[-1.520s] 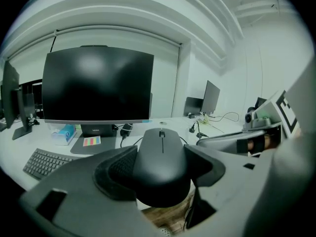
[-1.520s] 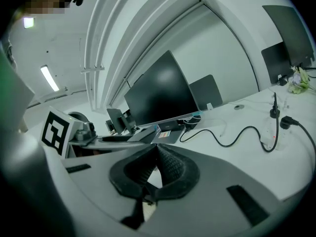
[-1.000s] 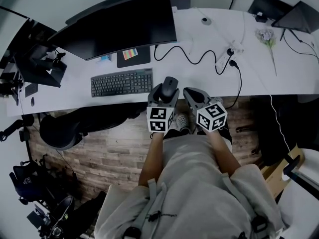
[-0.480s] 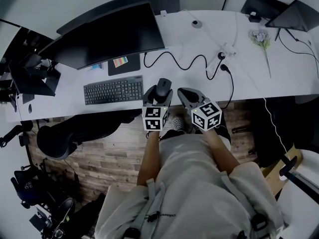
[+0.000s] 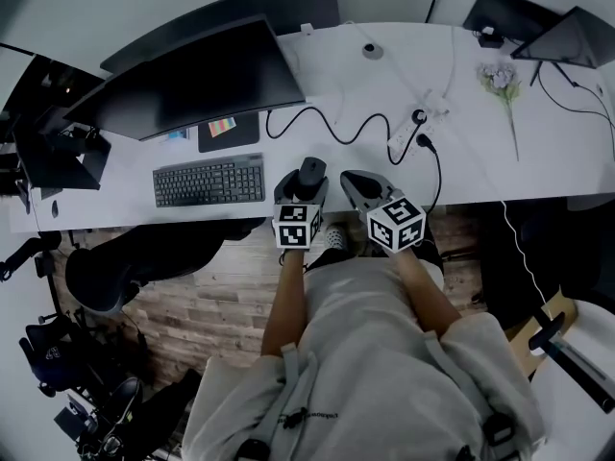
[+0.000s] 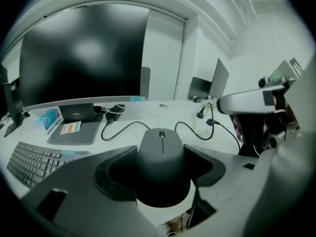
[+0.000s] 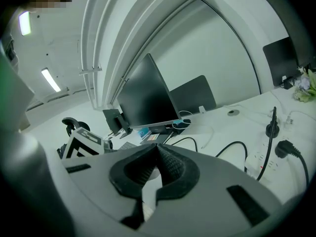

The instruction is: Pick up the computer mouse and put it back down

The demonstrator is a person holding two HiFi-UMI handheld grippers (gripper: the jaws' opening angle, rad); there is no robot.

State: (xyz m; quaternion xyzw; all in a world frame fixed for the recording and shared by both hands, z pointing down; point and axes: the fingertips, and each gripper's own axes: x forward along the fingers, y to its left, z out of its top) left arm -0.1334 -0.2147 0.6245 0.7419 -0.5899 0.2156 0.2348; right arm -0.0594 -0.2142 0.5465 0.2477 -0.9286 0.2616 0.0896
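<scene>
A black computer mouse point(image 5: 309, 171) is held between the jaws of my left gripper point(image 5: 306, 177), over the front part of the white desk point(image 5: 480, 161), right of the keyboard. In the left gripper view the mouse point(image 6: 162, 157) fills the gap, with both dark pads point(image 6: 116, 174) against its sides; my left gripper point(image 6: 162, 168) is shut on it. Whether the mouse rests on the desk I cannot tell. My right gripper point(image 5: 357, 182) hovers just to the right, shut and empty. Its pads point(image 7: 170, 169) meet in the right gripper view, where my right gripper point(image 7: 157, 157) points over the desk.
A black keyboard point(image 5: 209, 181) lies left of the mouse below a large monitor point(image 5: 192, 75). A black cable point(image 5: 336, 128) loops to a power strip point(image 5: 413, 128). A dark pad with coloured notes point(image 5: 229, 131), a flower point(image 5: 500, 80) and laptops point(image 5: 567, 36) sit further back. A chair point(image 5: 125, 257) stands under the desk's left.
My left gripper has carried the mouse lower and a little to the right, away from the keyboard. The right gripper has drifted along beside it, still shut.
</scene>
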